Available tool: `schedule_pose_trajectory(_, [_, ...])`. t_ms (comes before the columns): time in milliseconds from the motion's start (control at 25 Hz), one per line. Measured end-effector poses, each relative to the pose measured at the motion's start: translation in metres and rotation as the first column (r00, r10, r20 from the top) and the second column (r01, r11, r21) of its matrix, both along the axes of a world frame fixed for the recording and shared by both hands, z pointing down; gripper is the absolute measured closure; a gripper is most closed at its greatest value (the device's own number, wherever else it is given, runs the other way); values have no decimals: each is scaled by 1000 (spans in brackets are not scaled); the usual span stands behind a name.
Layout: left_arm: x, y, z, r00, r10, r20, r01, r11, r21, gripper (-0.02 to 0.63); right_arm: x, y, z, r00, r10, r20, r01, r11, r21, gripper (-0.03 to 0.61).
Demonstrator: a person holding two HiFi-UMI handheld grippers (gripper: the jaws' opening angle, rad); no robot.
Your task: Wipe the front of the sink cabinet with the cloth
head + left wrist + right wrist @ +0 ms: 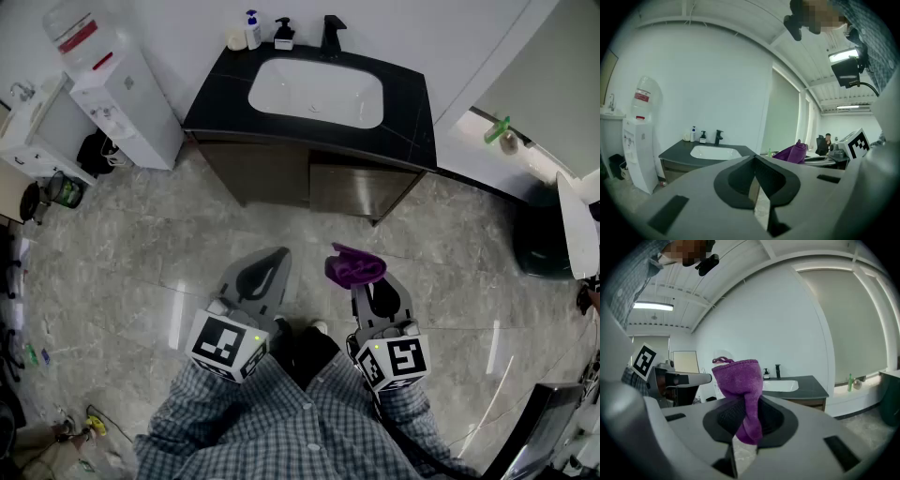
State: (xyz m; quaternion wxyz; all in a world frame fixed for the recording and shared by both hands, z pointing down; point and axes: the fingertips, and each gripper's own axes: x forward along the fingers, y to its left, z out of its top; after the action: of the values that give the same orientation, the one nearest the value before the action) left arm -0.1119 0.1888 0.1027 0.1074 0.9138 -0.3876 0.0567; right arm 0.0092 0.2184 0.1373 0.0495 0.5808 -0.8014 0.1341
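The right tongs (746,427) are pinched on a purple cloth (740,390), which stands bunched above the pads and hangs in a twisted tail between them. The left tongs (754,159) are pressed together at the tips with nothing between them. Both are held low over the tiled floor (141,253), close to the person. The sink cabinet front (309,183) lies straight ahead on the far side, well apart from both tongs, so no wiping contact exists yet. Its long axis runs left to right, with the black bench (412,122) overhanging its upper edge around the white basin (317,92). The cloth-bearing right tongs stand opposite the right-hand door panel and are judged the working side; the coming move is a forward reach, then left-right strokes along the panels. Open floor between the person and the cabinet gives free approach. Limits: a water dispenser (122,94) stands just beside the cabinet's left end, the wall corner lies near its right end, and the bench overhang restricts the upper stroke.
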Motion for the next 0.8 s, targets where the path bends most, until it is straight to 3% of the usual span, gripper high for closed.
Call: schedule_pose_trajectory(800, [3, -4, 3, 1000, -20, 7, 20, 1000, -3, 603, 10, -6, 4, 1000, 2, 13, -2, 1000, -2, 505])
